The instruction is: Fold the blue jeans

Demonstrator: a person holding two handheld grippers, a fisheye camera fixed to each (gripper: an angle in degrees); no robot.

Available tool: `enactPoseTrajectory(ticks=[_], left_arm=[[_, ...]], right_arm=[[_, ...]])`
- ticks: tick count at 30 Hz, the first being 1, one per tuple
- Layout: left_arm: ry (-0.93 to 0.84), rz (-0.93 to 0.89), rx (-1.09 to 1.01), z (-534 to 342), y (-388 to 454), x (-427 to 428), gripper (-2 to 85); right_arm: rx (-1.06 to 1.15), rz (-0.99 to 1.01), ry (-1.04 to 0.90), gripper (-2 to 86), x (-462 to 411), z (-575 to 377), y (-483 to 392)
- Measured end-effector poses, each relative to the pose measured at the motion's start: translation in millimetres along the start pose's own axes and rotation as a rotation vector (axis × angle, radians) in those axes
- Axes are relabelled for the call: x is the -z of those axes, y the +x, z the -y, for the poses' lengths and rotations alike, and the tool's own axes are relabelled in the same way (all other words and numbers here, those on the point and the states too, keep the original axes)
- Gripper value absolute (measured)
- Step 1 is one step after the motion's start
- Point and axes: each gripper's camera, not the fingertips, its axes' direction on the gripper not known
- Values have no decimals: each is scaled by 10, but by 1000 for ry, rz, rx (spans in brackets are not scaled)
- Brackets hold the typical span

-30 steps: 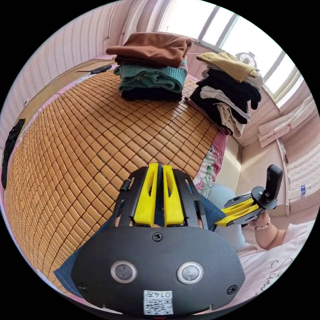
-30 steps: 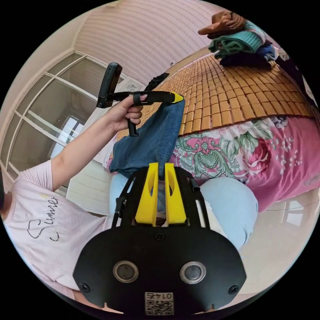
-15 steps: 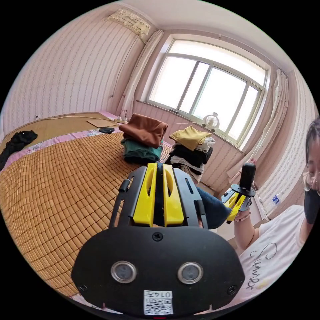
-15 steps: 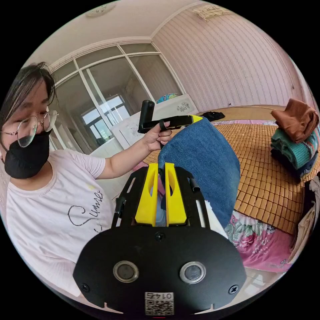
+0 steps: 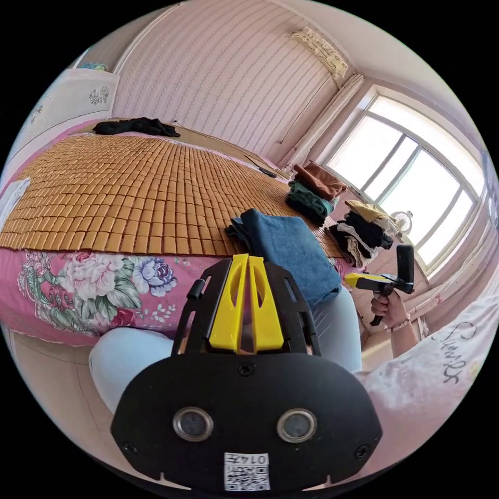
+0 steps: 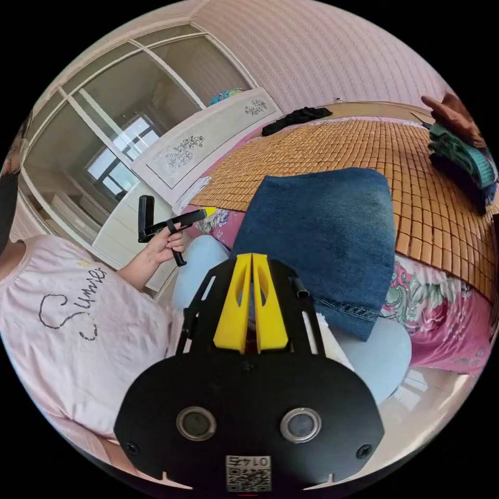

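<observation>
Jeans [image 6: 322,239] lie folded, long axis crossing the mat's [image 6: 332,150] edge.

Bright daylight floods in from the window [image 5: 410,192], blown out white. Both fisheye views stay sharp, bending strongly at their edges.

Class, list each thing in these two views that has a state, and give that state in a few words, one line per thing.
Blue jeans: folded, lying at the mat's edge, one end hanging over the bedside, held by neither gripper.
Left gripper: jaws shut, empty.
Right gripper: jaws shut, empty.
Brown-topped clothes stack: folded, piled.
Yellow-topped clothes stack: loosely piled.
Black garment: crumpled, unfolded.
</observation>
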Motion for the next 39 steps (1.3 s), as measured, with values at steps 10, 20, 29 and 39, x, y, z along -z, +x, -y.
enactPoseTrajectory(ticks=[10,20,29,39], left_arm=[[-112,52,-159,-256,390,-773,41],[-151,-46,106,-445,-217,-670,145],[-122,-145,144,-708,-515,-714,137],[-85,-222,134,-1060,-841,-511,86]], right_arm=[[-33,-378,-167,0,-319,-12,15],[-190,-214,166,171,295,234,897],[-302,101,130,130,-16,685,1537],[-68,13,109,49,171,1170,917]])
